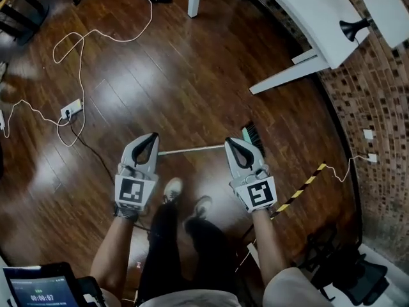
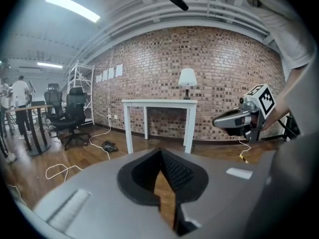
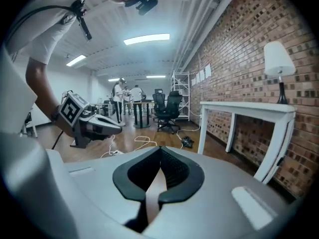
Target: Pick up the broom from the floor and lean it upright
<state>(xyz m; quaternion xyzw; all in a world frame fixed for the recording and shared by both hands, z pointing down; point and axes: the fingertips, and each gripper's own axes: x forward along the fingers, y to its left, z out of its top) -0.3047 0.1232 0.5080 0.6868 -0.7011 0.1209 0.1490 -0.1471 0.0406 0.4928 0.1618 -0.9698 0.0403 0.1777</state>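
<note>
The broom lies flat on the wooden floor in the head view. Its pale handle [image 1: 192,149] runs left to right, and its dark-bristled head [image 1: 254,136] is at the right end. My left gripper [image 1: 154,135] hangs over the handle's left end with its jaw tips together and nothing between them. My right gripper [image 1: 229,141] hangs over the handle close to the broom head, also shut and empty. The left gripper view shows its own jaws [image 2: 160,151] closed and the right gripper [image 2: 234,121] beyond. The right gripper view shows closed jaws [image 3: 160,148] and no broom.
A white table [image 1: 307,18] with a lamp [image 1: 354,27] stands along the brick wall at the upper right. A white cable [image 1: 80,62] and a power strip [image 1: 71,109] lie to the left. A yellow-black striped strip [image 1: 300,189] and an office chair [image 1: 345,267] are at the right. My shoes [image 1: 172,189] are just behind the handle.
</note>
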